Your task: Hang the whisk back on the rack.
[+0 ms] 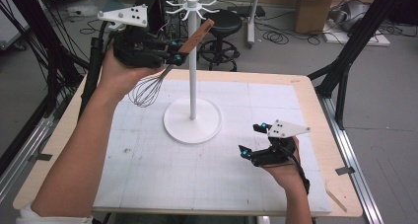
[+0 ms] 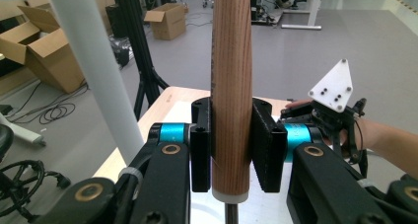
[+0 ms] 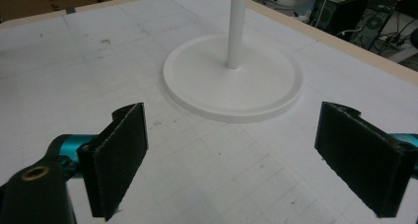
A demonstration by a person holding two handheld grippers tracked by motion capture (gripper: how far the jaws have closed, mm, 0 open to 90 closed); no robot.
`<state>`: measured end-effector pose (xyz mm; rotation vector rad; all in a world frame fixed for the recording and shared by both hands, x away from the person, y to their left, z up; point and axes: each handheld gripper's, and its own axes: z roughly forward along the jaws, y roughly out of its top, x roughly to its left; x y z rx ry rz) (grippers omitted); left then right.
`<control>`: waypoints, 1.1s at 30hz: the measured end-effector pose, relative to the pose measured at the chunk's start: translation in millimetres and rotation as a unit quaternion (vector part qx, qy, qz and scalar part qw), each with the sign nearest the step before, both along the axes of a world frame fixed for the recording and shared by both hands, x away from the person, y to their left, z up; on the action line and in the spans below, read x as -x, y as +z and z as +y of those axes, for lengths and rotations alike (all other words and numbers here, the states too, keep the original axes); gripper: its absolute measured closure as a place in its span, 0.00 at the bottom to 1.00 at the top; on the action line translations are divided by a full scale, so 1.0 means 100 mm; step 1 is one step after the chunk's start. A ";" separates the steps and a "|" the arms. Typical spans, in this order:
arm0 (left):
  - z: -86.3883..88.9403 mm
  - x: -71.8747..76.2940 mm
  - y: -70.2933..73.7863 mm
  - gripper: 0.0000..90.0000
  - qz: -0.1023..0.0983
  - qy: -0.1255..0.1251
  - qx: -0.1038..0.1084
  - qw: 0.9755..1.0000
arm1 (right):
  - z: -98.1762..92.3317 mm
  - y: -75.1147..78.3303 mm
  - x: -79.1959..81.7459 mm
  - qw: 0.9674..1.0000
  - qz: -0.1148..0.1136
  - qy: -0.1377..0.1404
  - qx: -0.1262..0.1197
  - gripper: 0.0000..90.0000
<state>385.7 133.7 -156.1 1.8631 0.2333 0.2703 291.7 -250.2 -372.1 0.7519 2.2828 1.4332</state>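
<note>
Whisk (image 1: pixel 162 76) beside stand (image 1: pixel 192 61) (touching unclear)

From where I stood, nothing could be read: no words, brands or numbers appeared on the table (image 1: pixel 315 115), on the cardboard boxes (image 2: pixel 37 51) behind it, or on anything else in the room.

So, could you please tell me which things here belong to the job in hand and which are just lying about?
Likely part of the job:
- whisk, wooden handle clamped in the left gripper
- white hook stand
- right gripper, open above the mat

Just lying about:
- black stool
- cardboard boxes
- floor cables
</note>
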 end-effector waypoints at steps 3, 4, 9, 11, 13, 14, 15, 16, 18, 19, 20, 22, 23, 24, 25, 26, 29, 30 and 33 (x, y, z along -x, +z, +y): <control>0.00 -0.02 0.00 0.81 0.003 0.001 0.006 1.000 | 0.00 -0.01 0.00 1.000 0.001 0.000 0.000 0.13; 0.00 -0.03 0.01 0.81 0.002 0.002 0.005 1.000 | -0.01 -0.01 -0.01 1.000 0.000 0.000 0.000 0.13; -0.01 -0.08 0.03 0.81 0.005 0.006 0.003 1.000 | 0.00 -0.02 -0.01 1.000 0.003 0.000 0.000 0.13; 0.00 -0.09 0.03 0.81 0.008 0.008 0.002 1.000 | 0.00 -0.03 -0.02 1.000 0.005 0.000 0.001 0.13; 0.00 -0.10 0.03 0.81 0.009 0.010 0.004 1.000 | 0.00 -0.03 -0.02 1.000 0.004 0.001 0.001 0.13; 0.01 -0.11 0.03 0.81 0.011 0.010 0.004 1.000 | 0.00 -0.02 -0.02 1.000 0.003 0.001 0.001 0.13; 0.01 -0.12 0.02 0.81 0.011 0.012 0.004 1.000 | -0.01 -0.02 -0.01 1.000 0.003 0.001 0.000 0.13; 0.02 -0.12 0.02 0.81 0.011 0.013 0.003 1.000 | -0.01 -0.02 -0.01 1.000 0.004 0.000 0.000 0.13; 0.03 -0.15 0.01 0.81 0.015 0.016 0.004 1.000 | -0.01 -0.03 -0.01 1.000 0.005 0.000 -0.001 0.13; 0.04 -0.15 0.01 0.81 0.016 0.019 0.004 1.000 | -0.01 -0.03 -0.02 1.000 0.005 -0.001 0.000 0.13; 0.04 -0.16 0.01 0.81 0.017 0.020 0.003 1.000 | -0.01 -0.03 -0.02 1.000 0.006 0.000 0.001 0.13; 0.05 -0.16 0.01 0.81 0.017 0.023 0.002 1.000 | 0.00 -0.04 -0.02 1.000 0.006 0.001 0.001 0.13; 0.05 -0.16 0.00 0.81 0.018 0.023 0.001 1.000 | 0.00 -0.04 -0.02 1.000 0.006 0.001 0.001 0.13; 0.05 -0.16 0.00 0.81 0.017 0.024 0.002 1.000 | 0.00 -0.04 -0.03 1.000 0.005 0.002 0.001 0.13; 0.06 -0.16 -0.01 0.81 0.019 0.023 -0.001 1.000 | 0.00 -0.04 -0.03 1.000 0.006 0.002 0.001 0.13; 0.06 -0.17 -0.02 0.81 0.020 0.024 0.001 1.000 | 0.00 -0.04 -0.03 1.000 0.008 0.002 0.002 0.13; 0.06 -0.19 -0.06 0.81 0.026 0.029 0.000 0.999 | 0.00 -0.05 -0.03 1.000 0.009 0.001 0.002 0.13; 0.05 -0.19 -0.07 0.81 0.029 0.031 -0.002 0.999 | 0.01 -0.05 -0.03 1.000 0.010 0.003 0.003 0.13; 0.03 -0.20 -0.09 0.81 0.028 0.029 -0.010 0.999 | 0.00 -0.05 -0.02 1.000 0.008 0.003 0.003 0.13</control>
